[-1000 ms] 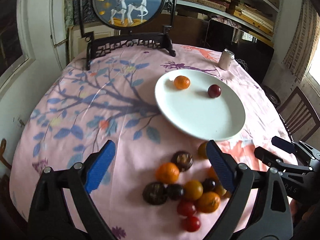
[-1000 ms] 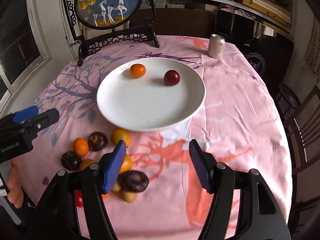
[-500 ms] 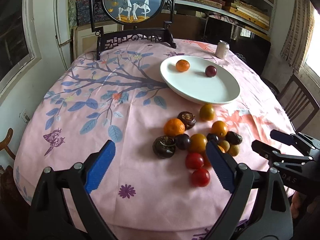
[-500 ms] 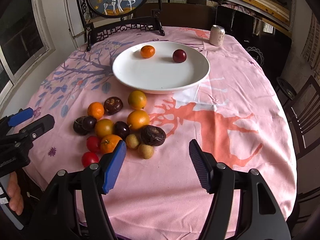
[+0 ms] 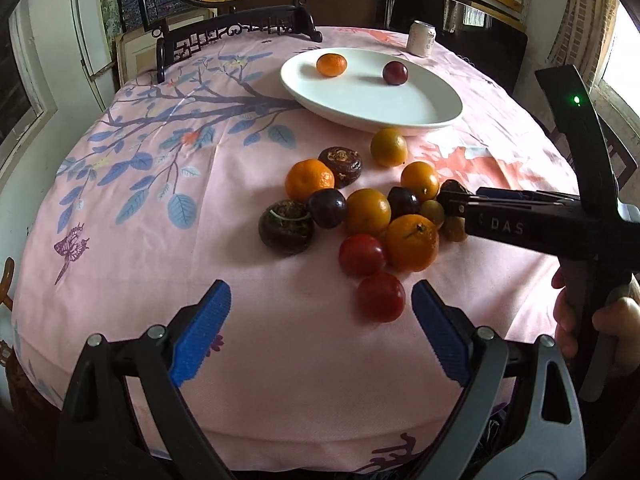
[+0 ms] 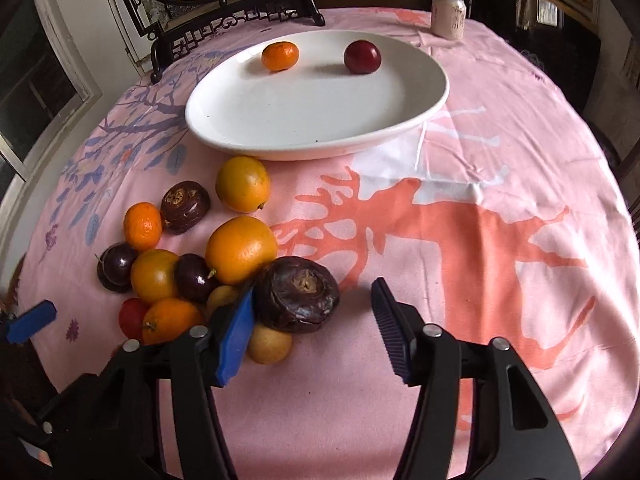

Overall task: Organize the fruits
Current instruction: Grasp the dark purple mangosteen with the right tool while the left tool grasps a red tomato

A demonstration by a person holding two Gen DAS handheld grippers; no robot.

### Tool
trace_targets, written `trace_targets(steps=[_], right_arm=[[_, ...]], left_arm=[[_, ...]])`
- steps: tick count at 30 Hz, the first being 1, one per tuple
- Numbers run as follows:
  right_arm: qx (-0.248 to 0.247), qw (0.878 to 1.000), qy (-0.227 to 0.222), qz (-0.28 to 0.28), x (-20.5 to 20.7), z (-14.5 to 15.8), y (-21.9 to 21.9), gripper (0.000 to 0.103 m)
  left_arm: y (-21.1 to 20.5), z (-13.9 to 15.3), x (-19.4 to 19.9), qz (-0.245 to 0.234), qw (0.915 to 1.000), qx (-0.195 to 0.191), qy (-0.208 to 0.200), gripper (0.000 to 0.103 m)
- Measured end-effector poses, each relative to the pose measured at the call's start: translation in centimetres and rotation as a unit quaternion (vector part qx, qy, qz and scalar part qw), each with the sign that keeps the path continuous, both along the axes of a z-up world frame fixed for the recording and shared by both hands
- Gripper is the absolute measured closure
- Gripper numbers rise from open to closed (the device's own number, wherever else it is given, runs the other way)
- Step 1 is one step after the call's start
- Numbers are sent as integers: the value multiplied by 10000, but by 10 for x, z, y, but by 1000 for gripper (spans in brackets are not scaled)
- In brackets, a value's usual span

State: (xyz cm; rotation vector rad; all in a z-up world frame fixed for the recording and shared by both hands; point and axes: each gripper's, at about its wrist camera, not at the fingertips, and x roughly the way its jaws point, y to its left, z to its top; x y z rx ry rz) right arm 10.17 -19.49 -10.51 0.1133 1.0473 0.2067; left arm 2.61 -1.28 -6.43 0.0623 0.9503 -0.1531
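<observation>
In the left wrist view the left hand-held gripper (image 5: pixel 320 334) sits at the bottom centre of the frame with its blue pads spread wide and nothing between them; the pile of fruit (image 5: pixel 360 212) lies above it in mid-frame on the pink tabletop (image 5: pixel 160 240), the nearest piece a red tomato (image 5: pixel 380 297) just above and inside the lower-right pad, apart from it. The white plate (image 5: pixel 420 112), upper centre, carries a tangerine (image 5: pixel 331 65) and a dark red plum (image 5: pixel 395 73). The right hand-held gripper (image 5: pixel 452 200) enters from the right edge, its tip at the right side of the pile. In the right wrist view the right hand-held gripper (image 6: pixel 316 324), bottom centre, is released, and a dark wrinkled fruit (image 6: pixel 298 298) lies in the left part of its gap, close against the left blue pad; I cannot tell if they touch. The right pad stands clear of it. This fruit is squat, stem scar up, with no real long axis. The right hand is plainly nearer to it, so a straight close, shifted slightly left, looks the likely next move; the yellow fruit (image 6: pixel 269 345) below it may get nudged.
</observation>
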Motion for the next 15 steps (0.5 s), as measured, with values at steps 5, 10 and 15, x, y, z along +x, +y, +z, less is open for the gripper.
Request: trace_targets(steps=[5,10,15], right_arm=[[-42,9999,-142,9,-8,5,-2,63],[-299,9987,-233,-327,-34,9,-32,63],[-193,9991,-108,-374,-51,-1,-55,63]], left_arm=[[-2,-5,3,21,10000,32,81,10],[-9,-14,8,-3,9996,44,262,10],[-19,-22,11,-47,9993,75,366,10]])
